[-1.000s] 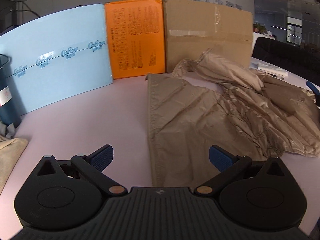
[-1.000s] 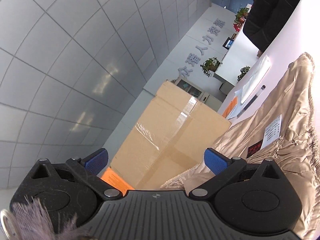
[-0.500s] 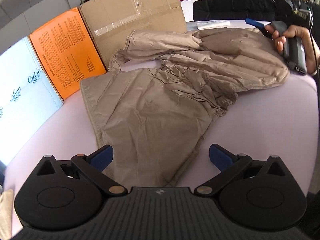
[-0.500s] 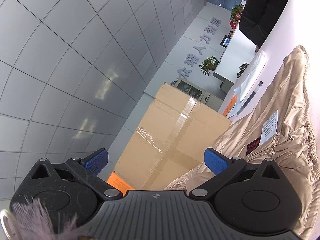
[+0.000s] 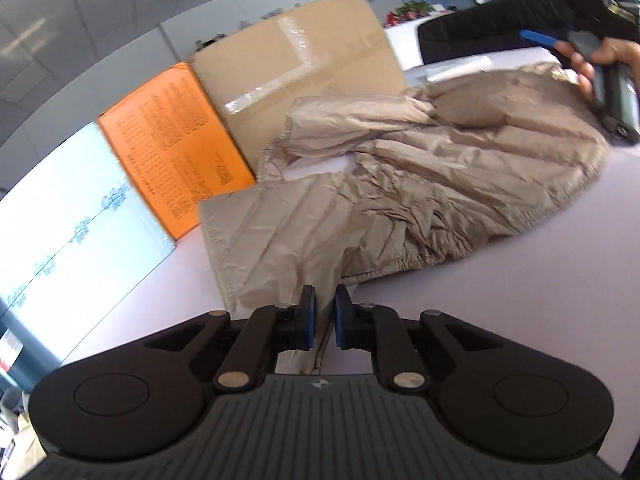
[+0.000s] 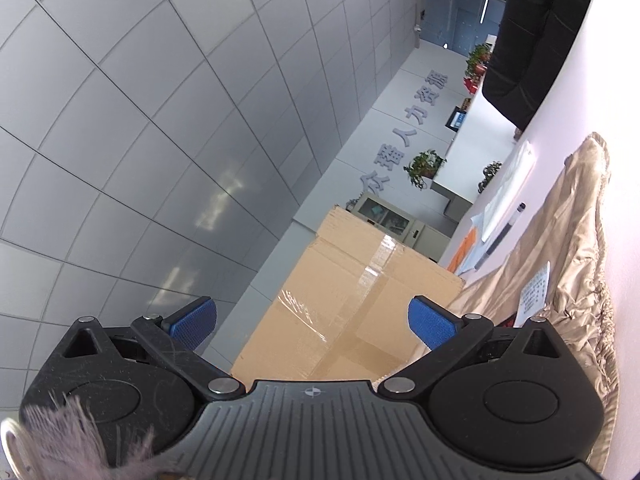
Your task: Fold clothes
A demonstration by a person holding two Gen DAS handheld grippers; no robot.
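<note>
1. My left claw (image 5: 324, 312) has just been closing; its blue pads (image 5: 308, 316) now stand nearly together on the near hem of the tan jacket (image 5: 400, 200).
2. The jacket lies crumpled on the pale bench (image 5: 520, 300), spreading from my claw toward 1 o'clock.
3. At 2 o'clock a hand (image 5: 600, 60) holds my right claw (image 5: 538, 38) at the jacket's far edge; I cannot tell how its jaws stand.
4. A cardboard box (image 5: 300, 68) stands behind the jacket at 12 o'clock.
5. An orange panel (image 5: 176, 140) leans at 11 o'clock, touching the box.
6. A light blue board (image 5: 80, 240) stands at 9 o'clock beside the orange panel.
</note>
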